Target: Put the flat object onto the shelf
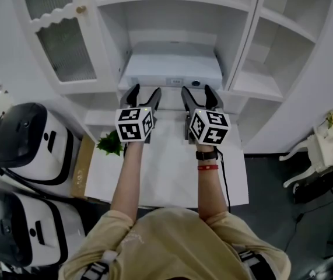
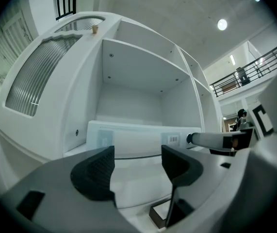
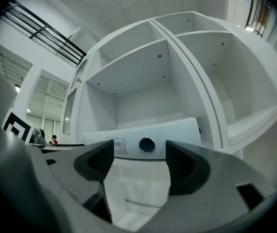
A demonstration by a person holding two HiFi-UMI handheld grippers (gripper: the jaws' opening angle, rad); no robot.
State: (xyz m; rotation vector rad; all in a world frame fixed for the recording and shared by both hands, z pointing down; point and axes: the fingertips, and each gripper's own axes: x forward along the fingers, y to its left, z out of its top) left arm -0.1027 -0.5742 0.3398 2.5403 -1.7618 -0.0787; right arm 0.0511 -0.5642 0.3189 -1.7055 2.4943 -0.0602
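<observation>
The flat object [image 1: 172, 69] is a white, slab-like box with a barcode label and a round dark port on its front edge. It lies in the middle compartment of the white shelf unit [image 1: 172, 16], and both gripper views show its front edge [image 2: 133, 140] [image 3: 148, 130]. My left gripper [image 1: 145, 95] [image 2: 138, 166] is open just in front of its left part, apart from it. My right gripper [image 1: 197, 93] [image 3: 139, 161] is open before its right part. Nothing sits between either pair of jaws.
A white table [image 1: 166, 174] lies under my arms, with a small green plant [image 1: 111, 143] and a cardboard piece [image 1: 81, 168] at its left edge. Two black-and-white machines [image 1: 29, 136] stand on the left. A glass-door cabinet [image 1: 61, 45] and open side shelves [image 1: 265, 80] flank the middle compartment.
</observation>
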